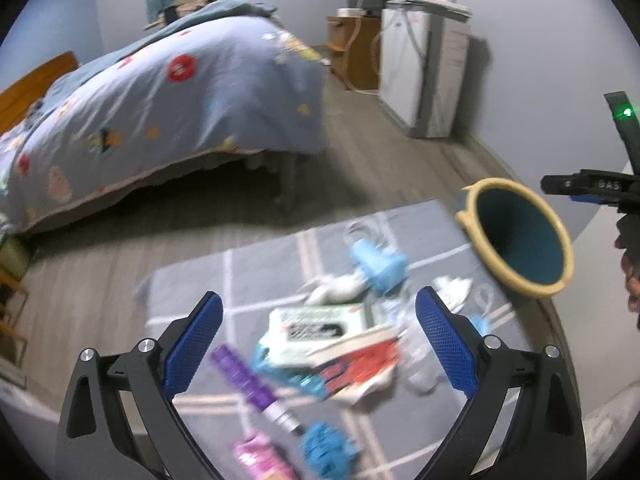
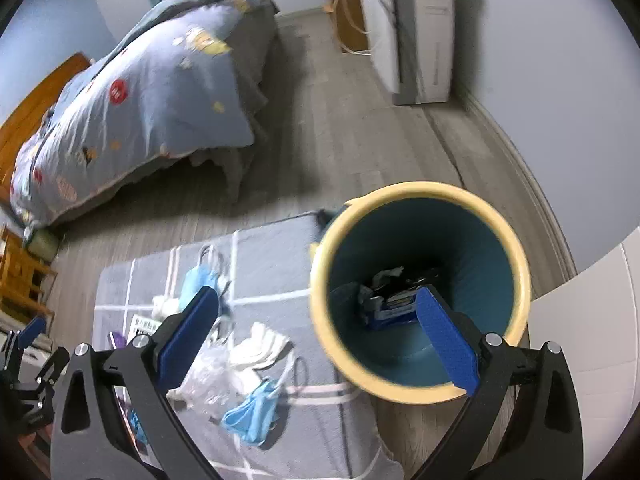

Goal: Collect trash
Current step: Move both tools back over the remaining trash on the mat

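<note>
Left tongs (image 1: pixel 319 342): black angular arms, blue textured pads, silver screws at the pivots. Right tongs (image 2: pixel 318 334): identical build and colours.

Both wrist views look down, forward over rug (image 1: pixel 248 280); share bin (image 2: pixel 420 288), bed (image 1: pixel 160 92).

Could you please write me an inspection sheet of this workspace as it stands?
Surface: grey rug with pale grid lines on wood floor.
Job's things: yellow-rimmed teal bin already holds some trash; blue face masks, white tissues, clear wrapper, printed packets, purple tube lie on the rug.
Clutter: nothing seen beyond the trash.
Grippers: left hand-held gripper open, empty; right hand-held gripper open, empty.
Cables: cords by the white appliance.
Surroundings: bed, wooden cabinet.
</note>
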